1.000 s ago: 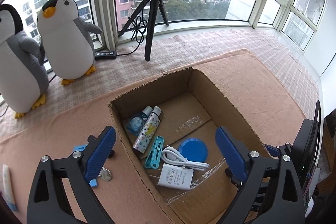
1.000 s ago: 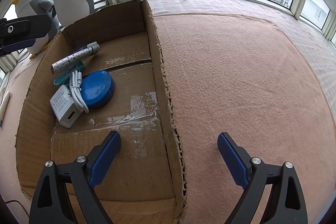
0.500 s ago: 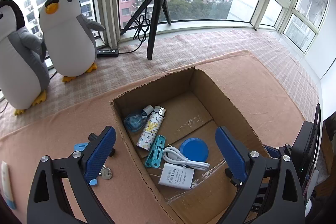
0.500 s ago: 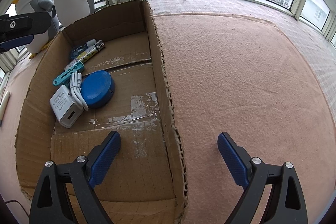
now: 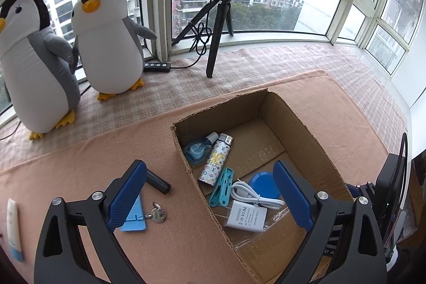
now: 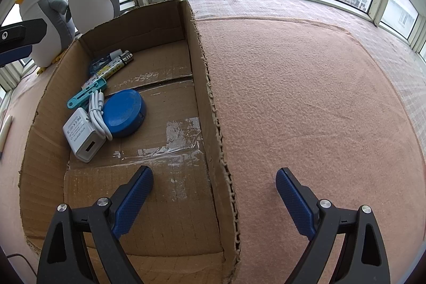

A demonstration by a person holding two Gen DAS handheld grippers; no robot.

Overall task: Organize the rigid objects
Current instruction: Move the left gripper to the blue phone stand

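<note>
The left gripper (image 5: 210, 193) was seen wide open and empty, drawn back a little from where it had hung a second before, straddling the near wall of the brown cardboard box (image 5: 186, 159). The patterned white lighter (image 5: 216, 159), lying differently a second earlier, had settled beside the clear blue bottle (image 5: 197, 150); that item was judged delivered. Outside on the peach felt mat (image 5: 87, 159), a silver key (image 5: 159, 214), a blue card (image 5: 133, 218), a black bar (image 5: 159, 181) and a white tube (image 5: 12, 225) remained to be collected. The right gripper (image 6: 214, 201) was held unmoved, jaws wide, astride the box's other wall. Beyond, two plush penguins (image 5: 106, 44) and a black tripod (image 5: 217, 25) stood before the bay window.
</note>
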